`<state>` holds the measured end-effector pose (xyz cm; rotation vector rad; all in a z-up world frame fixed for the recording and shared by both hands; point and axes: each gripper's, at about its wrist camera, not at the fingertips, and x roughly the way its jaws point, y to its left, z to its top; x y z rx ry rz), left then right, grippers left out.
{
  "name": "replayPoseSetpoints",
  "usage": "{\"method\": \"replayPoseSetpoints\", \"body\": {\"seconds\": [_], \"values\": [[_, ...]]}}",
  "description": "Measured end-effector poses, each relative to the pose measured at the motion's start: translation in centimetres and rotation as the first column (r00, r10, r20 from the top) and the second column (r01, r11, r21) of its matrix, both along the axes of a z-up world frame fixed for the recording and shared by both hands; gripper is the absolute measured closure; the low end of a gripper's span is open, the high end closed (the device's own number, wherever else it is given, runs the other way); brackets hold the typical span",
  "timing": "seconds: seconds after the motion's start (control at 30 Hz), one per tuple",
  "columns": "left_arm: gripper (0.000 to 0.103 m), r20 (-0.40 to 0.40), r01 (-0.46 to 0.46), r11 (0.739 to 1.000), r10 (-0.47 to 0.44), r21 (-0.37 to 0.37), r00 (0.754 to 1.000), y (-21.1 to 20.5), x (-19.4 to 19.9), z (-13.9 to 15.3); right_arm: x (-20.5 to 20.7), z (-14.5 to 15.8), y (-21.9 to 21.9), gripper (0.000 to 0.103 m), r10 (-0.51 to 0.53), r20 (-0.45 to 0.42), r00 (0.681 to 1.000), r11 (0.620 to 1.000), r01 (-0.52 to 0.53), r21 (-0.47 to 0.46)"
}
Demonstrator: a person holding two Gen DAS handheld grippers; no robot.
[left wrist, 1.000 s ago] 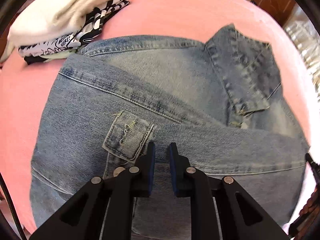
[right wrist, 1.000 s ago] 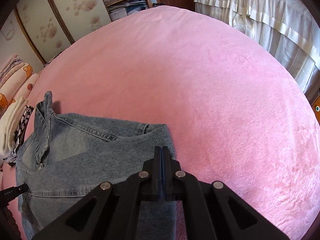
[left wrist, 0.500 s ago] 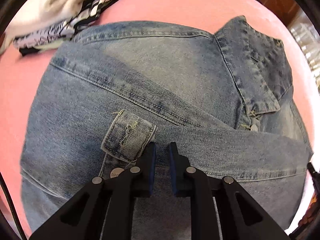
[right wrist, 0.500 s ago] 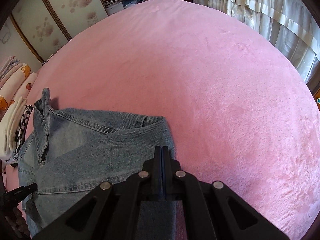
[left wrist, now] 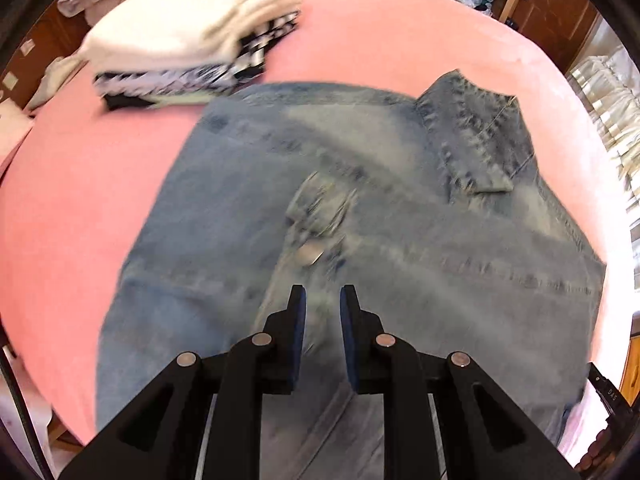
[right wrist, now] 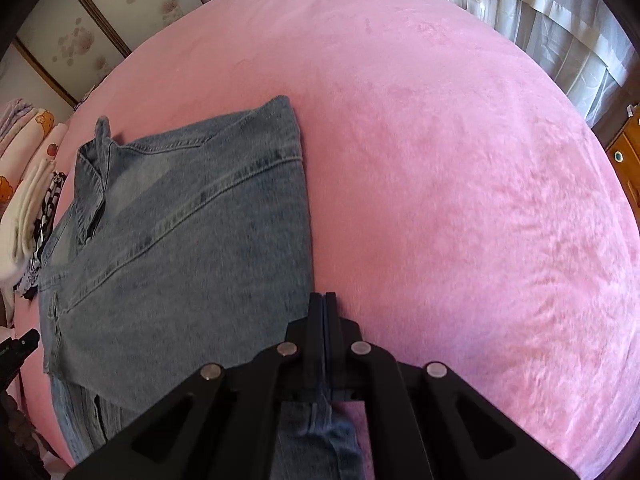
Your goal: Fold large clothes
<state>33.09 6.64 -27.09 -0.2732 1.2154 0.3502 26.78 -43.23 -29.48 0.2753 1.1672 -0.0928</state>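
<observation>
A blue denim jacket (left wrist: 360, 220) lies spread on the pink bed (left wrist: 80, 180), collar (left wrist: 476, 140) at the far right. A buttoned cuff (left wrist: 320, 208) lies across its middle. My left gripper (left wrist: 323, 304) hangs above the jacket just short of that cuff. Its jaws are opening, with a narrow gap and nothing pinched between them. In the right wrist view the jacket (right wrist: 180, 240) fills the left side. My right gripper (right wrist: 325, 300) is shut on denim at the jacket's right edge, and a fold of it shows under the fingers.
A pile of folded clothes (left wrist: 192, 48), white over black-and-white print, sits on the bed beyond the jacket's left shoulder. Wide bare pink bedding (right wrist: 460, 160) stretches to the right of the jacket. Curtains and wooden furniture stand past the bed's edges.
The left gripper has lifted and drawn back from the cuff, its jaws a little wider. The right gripper has slid toward me along the jacket's right edge, still clamped on denim.
</observation>
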Motion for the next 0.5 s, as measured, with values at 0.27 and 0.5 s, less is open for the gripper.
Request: {"method": "replayPoseSetpoints", "body": {"seconds": [0.27,0.5], "values": [[0.048,-0.051,-0.031,0.997,0.034,0.065,0.998,3.6,-9.1,0.7,-8.0,-0.4,-0.1,0.103,-0.042,-0.08,0.996,0.999,0.042,0.006],[0.048,-0.136,0.007,0.998,0.001,0.064,0.991,6.9,-15.3,1.1,-16.8,0.1,0.4,0.103,-0.13,-0.154,0.98,0.988,0.141,0.064]]}}
